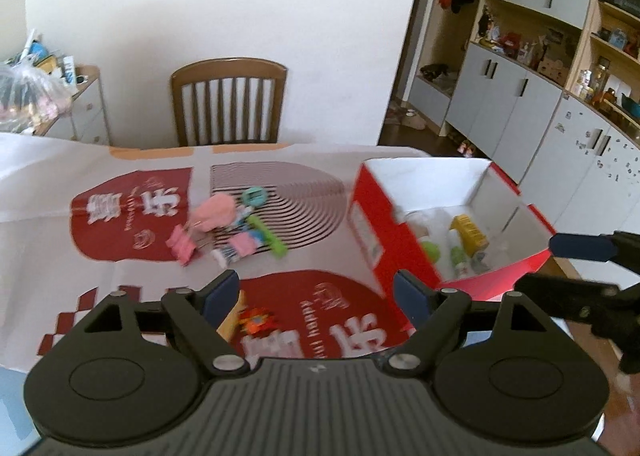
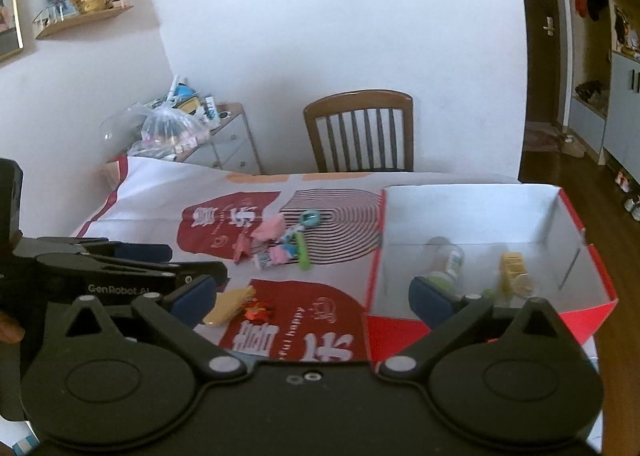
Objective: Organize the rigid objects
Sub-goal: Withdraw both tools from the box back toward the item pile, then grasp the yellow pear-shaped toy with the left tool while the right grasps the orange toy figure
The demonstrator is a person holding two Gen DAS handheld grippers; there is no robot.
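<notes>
- The white lettering "GenRobot.AI" is read on the black arm of the left claw (image 2: 192, 276), seen from the right wrist view.
- Large white characters are printed on the red patches of the cloth (image 1: 120, 216) that covers the tabletop (image 2: 472, 178); smaller script beside them is too blurred to be read.
- Labels on the bottles in the box are seen but cannot be read.
- A wooden chair (image 1: 229, 102) is set against the far edge of the tabletop, with a white wall behind it.
- A low drawer cabinet (image 2: 230, 144) piled with plastic bags is seen at the left, and grey cupboards with open shelves (image 1: 520, 68) at the right.
- The left claw (image 1: 316, 294) is held with its jaws apart and nothing between them; the cloth shows through the gap.
- The right claw (image 2: 312, 300) is held wide apart, likewise with nothing gripped.
- A red cardboard box (image 1: 384, 228) with a white inside is placed on the right of the tabletop; a yellow carton (image 1: 470, 232), a green-capped bottle (image 1: 458, 256) and other small items lie in it.
- A cluster of small things (image 1: 224, 224), pink clips, a green piece and a teal round badge among them, is left on the striped print, beyond the left claw and well apart from it.
- A tan piece (image 2: 230, 304) and a red-orange trinket (image 2: 258, 310) lie just beside the left claw's left finger.
- The right finger (image 2: 430, 302) of the right claw is seen in front of the box's near wall.
</notes>
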